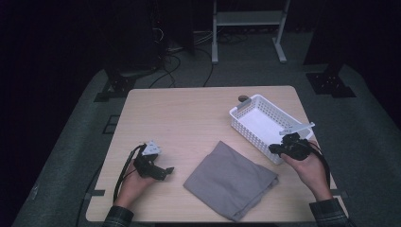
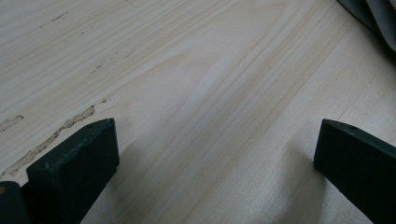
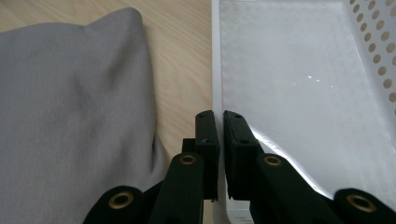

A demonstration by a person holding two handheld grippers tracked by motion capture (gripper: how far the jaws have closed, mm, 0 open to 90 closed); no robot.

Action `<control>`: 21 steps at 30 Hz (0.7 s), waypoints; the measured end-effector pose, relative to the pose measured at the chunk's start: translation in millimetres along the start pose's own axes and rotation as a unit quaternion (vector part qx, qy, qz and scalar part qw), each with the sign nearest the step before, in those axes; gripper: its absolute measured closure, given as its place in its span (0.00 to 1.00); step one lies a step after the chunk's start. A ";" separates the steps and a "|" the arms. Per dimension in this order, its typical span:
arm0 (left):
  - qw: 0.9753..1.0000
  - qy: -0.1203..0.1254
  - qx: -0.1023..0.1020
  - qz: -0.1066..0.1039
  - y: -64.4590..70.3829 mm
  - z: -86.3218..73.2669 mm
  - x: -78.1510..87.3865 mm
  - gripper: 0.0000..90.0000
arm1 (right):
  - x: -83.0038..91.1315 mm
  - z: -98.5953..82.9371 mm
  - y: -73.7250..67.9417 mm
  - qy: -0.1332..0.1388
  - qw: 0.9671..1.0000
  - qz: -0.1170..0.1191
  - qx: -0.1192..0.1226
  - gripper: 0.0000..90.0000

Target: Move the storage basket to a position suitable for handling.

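Observation:
A white perforated basket (image 1: 246,128) stands empty at the right of the wooden table (image 1: 179,118). My right gripper (image 1: 275,149) is at its near corner; in the right gripper view the jaws (image 3: 220,126) are shut on the basket's thin white side wall (image 3: 216,56). A folded grey cloth (image 1: 231,179) lies flat at the front centre, just left of the basket (image 3: 70,116). My left gripper (image 1: 165,171) rests low at the front left, open, with bare wood between its jaws (image 2: 215,154). The cloth's edge (image 2: 373,18) shows at the far right of the left gripper view.
A small dark object (image 1: 243,99) sits on the table behind the basket. Bare wood spreads across the table's back and left. Beyond the table are a dark floor, cables and white stand legs (image 1: 215,42).

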State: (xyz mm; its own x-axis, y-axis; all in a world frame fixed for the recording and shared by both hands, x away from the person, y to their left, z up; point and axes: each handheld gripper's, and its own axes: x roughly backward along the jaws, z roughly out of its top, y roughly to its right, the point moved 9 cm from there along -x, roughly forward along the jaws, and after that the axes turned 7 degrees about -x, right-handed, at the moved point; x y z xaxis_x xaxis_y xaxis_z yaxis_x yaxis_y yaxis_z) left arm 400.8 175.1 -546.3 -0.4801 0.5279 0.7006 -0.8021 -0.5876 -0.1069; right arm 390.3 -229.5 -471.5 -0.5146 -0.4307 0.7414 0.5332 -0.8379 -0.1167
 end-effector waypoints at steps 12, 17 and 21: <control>1.000 0.000 0.001 0.000 0.2 0.0 -0.1 0.00 | 0.5 -9.0 0.6 0.001 1.000 0.003 -0.013 0.92; 1.000 0.000 0.002 0.000 0.2 0.1 -0.1 0.00 | 0.3 -7.4 0.8 0.005 1.000 0.009 -0.015 0.88; 1.000 0.000 0.002 0.000 0.3 0.1 -0.1 0.00 | 0.6 -4.0 0.6 0.010 1.000 0.010 -0.016 0.81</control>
State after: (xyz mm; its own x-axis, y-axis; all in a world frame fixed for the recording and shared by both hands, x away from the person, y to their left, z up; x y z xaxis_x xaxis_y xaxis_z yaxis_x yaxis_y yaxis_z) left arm 400.7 174.9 -546.3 -0.4797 0.5290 0.7001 -0.8014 -0.5890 -0.1041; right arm 387.6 -231.7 -473.8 -0.5174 -0.4540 0.7254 0.5215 -0.8394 -0.1533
